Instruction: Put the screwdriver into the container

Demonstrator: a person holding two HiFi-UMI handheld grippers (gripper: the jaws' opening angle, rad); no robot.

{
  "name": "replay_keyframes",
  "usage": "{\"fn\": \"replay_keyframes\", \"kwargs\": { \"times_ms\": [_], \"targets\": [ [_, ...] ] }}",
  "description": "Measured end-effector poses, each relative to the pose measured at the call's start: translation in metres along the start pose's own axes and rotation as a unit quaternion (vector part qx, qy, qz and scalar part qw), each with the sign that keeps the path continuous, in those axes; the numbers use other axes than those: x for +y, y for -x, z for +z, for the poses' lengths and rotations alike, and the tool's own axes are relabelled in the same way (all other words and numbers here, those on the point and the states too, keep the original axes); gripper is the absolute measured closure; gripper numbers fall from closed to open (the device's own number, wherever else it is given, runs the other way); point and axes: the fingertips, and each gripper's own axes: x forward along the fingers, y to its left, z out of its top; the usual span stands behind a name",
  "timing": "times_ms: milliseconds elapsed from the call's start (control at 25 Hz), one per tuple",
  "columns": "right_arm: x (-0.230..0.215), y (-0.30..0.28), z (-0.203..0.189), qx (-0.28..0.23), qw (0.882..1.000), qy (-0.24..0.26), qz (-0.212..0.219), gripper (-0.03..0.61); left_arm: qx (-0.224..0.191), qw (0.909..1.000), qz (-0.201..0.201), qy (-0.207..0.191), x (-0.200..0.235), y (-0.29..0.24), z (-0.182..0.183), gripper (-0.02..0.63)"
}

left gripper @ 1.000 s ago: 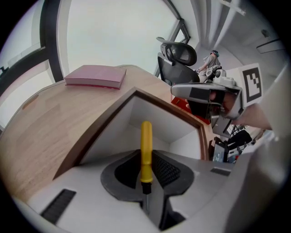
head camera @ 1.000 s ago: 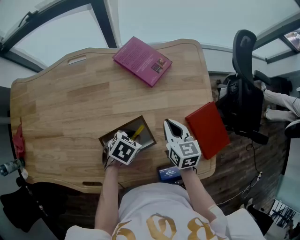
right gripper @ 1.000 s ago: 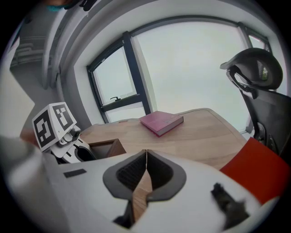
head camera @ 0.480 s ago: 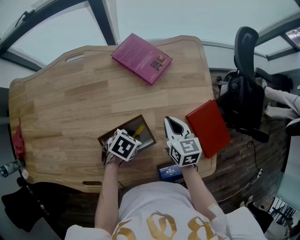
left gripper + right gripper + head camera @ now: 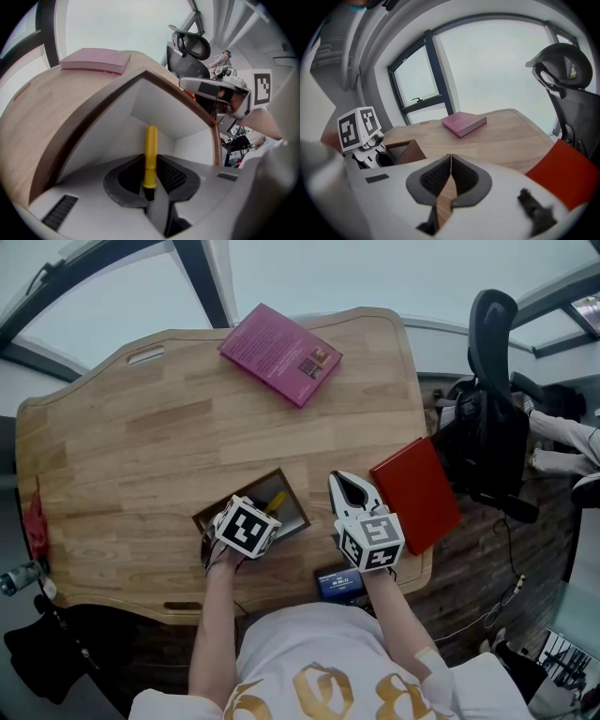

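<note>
**Screwdriver pinched at the mouth of the box**

Marker cube [image 5: 246,528] on the left gripper [image 5: 150,174] is covering that gripper's jaws in the head view, along with the near corner of the container [image 5: 284,487]. Only a yellow sliver is showing there.

The left gripper view is giving the rest. Ribbed dark pads are pinching the base of the screwdriver [image 5: 151,149]. Its smooth, yellow, cylindrical handle is pointing into the box, toward a corner of the white inner walls. Shaft and tip are lying hidden behind the pads.

The container is showing a brown, square-cornered wooden rim. It is sitting at 6 o'clock on the pale plank-grain table [image 5: 141,446].

At 3 o'clock of the box, the right gripper [image 5: 450,163] is holding its jaws pressed together on nothing.

A pink book [image 5: 281,354] is lying at 12 o'clock and a flat red book [image 5: 415,496] at 4 o'clock. A dark blue object [image 5: 337,585] at the near edge is proving too small to identify.
</note>
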Motion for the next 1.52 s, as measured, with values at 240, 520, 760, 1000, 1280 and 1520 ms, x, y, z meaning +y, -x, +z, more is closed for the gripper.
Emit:
{"fn": "replay_keyframes", "kwargs": {
  "times_ms": [240,520,760,1000,1280,1520],
  "targets": [
    [-0.0045,0.0016,-0.0059,0.003,1.000,-0.005,-0.004,0.546,0.003,1.0000,-0.001,0.000,0.0010,-0.0004,0.0005,0.534],
    [-0.0057,0.0004,-0.0062,0.004,1.000,-0.006,-0.004,0.546,0.006,1.0000,-0.001,-0.003,0.0006,-0.0011,-0.0001,0.533],
    [-0.0046,-0.0009,-0.0057,0.006,1.000,-0.006,-0.002,0.546,0.008,0.9999,-0.001,-0.007,0.0005,-0.0009,-0.0003,0.532],
    [-0.0057,-0.0007,-0.0050,0.006,1.000,-0.005,-0.002,0.546,0.010,0.9999,0.000,-0.013,-0.0011,0.0003,-0.0006,0.512],
    [-0.0041,0.0016,-0.0049,0.005,1.000,-0.003,-0.002,0.546,0.006,0.9999,-0.004,-0.012,-0.0042,-0.0003,-0.0011,0.497],
    [-0.0030,0.0037,-0.0035,0.006,1.000,-0.002,0.000,0.546,-0.012,0.9999,-0.007,-0.003,-0.0044,0.0048,0.0030,0.500]
  ]
}}
